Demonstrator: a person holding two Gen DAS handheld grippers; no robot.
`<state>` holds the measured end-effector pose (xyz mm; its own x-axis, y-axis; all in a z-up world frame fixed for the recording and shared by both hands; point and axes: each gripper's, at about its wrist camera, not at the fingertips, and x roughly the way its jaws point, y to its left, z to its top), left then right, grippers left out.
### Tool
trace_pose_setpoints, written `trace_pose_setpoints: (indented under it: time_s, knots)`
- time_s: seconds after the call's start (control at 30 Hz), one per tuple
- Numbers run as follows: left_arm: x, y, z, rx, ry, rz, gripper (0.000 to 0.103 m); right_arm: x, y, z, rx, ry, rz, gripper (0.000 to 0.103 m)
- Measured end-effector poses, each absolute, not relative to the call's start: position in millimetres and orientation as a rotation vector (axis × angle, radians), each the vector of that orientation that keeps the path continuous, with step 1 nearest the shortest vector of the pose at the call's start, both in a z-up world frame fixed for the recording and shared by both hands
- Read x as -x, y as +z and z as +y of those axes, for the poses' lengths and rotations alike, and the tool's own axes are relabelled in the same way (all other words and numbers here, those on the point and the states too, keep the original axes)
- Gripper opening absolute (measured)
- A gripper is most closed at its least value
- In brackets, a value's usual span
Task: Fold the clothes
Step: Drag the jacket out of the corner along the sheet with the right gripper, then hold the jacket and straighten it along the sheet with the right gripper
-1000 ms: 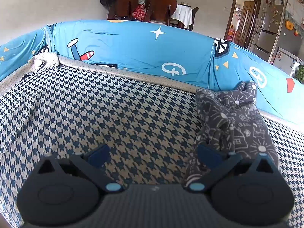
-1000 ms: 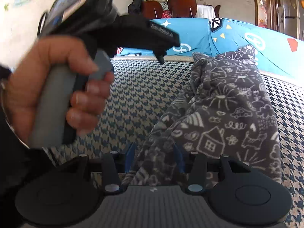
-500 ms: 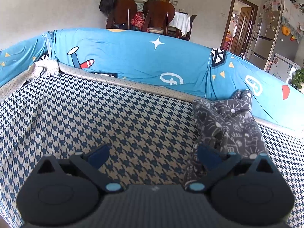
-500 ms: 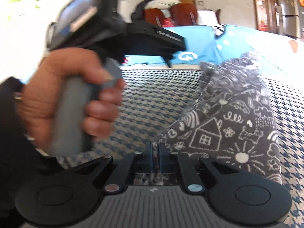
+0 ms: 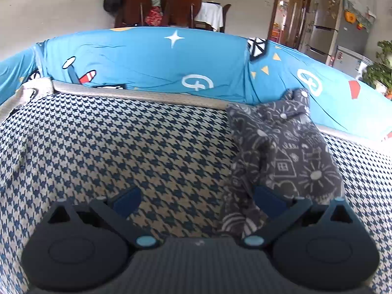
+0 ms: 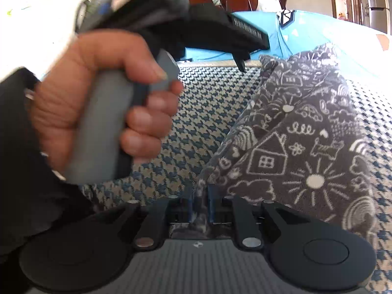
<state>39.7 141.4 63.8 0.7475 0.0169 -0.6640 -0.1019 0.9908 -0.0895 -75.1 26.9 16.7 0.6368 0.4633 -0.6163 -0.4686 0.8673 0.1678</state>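
Right gripper [image 6: 199, 204] jaws easing apart, pinching grey doodle-print garment [image 6: 294, 147] hem; risking slip. Left gripper [image 5: 196, 196] jaws gaping, empty, over houndstooth sofa seat [image 5: 122, 147].

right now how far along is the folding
Early. The garment lies bunched lengthwise on the sofa, no neat fold yet. The right claw pinches its near edge, jaws easing open slightly. The left claw is open beside it, gripping nothing. Folding itself is all left.
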Motion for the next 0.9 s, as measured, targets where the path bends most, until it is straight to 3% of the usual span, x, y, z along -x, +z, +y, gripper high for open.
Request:
trace_pose_setpoints:
  time_s: [0.27, 0.67, 0.87, 0.9]
  knots:
    - [-43, 43, 118, 0.053, 0.002, 0.772, 0.103, 107, 36, -34, -0.069, 0.364, 0.646, 0.022]
    - [-46, 21, 116, -0.013, 0.056, 0.821, 0.103, 110, 17, -122, -0.333, 0.185, 0.734, 0.044]
    - [-49, 13, 115, -0.037, 0.083, 0.846, 0.103, 98, -1, -119, -0.423, 0.202, 0.746, 0.044]
    - [-49, 12, 114, -0.044, 0.088, 0.848, 0.103, 98, 0, -115, -0.408, 0.202, 0.745, 0.040]
